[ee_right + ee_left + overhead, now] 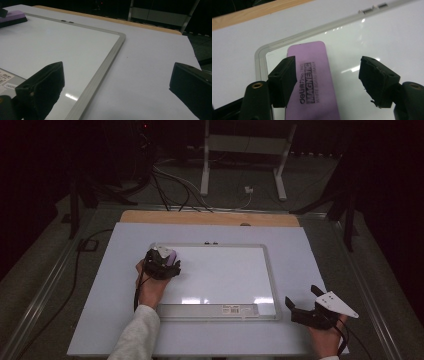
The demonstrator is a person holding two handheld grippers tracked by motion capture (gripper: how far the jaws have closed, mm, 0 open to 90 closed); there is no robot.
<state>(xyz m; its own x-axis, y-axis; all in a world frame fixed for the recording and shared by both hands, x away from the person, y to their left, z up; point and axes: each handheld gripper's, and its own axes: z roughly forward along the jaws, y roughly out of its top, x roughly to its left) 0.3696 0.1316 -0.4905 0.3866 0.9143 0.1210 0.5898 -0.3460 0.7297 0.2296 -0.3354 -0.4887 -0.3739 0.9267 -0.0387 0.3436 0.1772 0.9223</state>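
— Eraser [312,82] lies flat in the whiteboard's [270,280] top left corner, between our left gripper's [327,82] jaws, which stand released, not pressing it.

— We judge it's parked there clear of the writing area. Our right gripper [117,87] rests spread wide, empty, beside the bench [150,65] edge.

— Eraser's near end is cut off; its small print blurs.

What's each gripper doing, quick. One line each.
Left gripper: open over the eraser, pads clear of it.
Right gripper: open, empty.
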